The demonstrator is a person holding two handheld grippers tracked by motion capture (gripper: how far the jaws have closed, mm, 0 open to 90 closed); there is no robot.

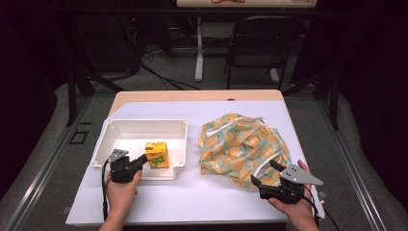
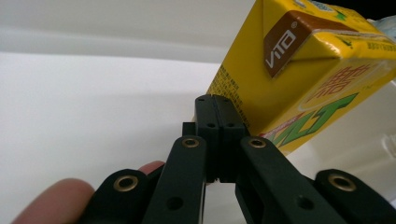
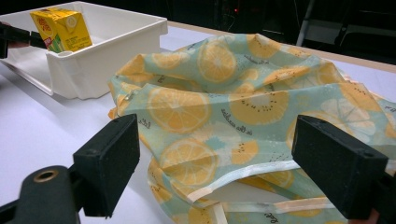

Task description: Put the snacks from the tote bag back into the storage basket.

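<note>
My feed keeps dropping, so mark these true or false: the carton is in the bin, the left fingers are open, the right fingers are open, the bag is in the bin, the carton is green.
1. The yellow drink carton is inside the white bin. True.
2. The left gripper has its fingers open. False: they are shut together, right beside the carton, with nothing between them.
3. The right gripper has its fingers open. True: they stand wide apart, facing the fruit-print bag.
4. The fruit-print bag lies inside the bin. False: it lies on the table, beside the bin.
5. The carton is mainly green. False: it is mainly yellow.
</note>
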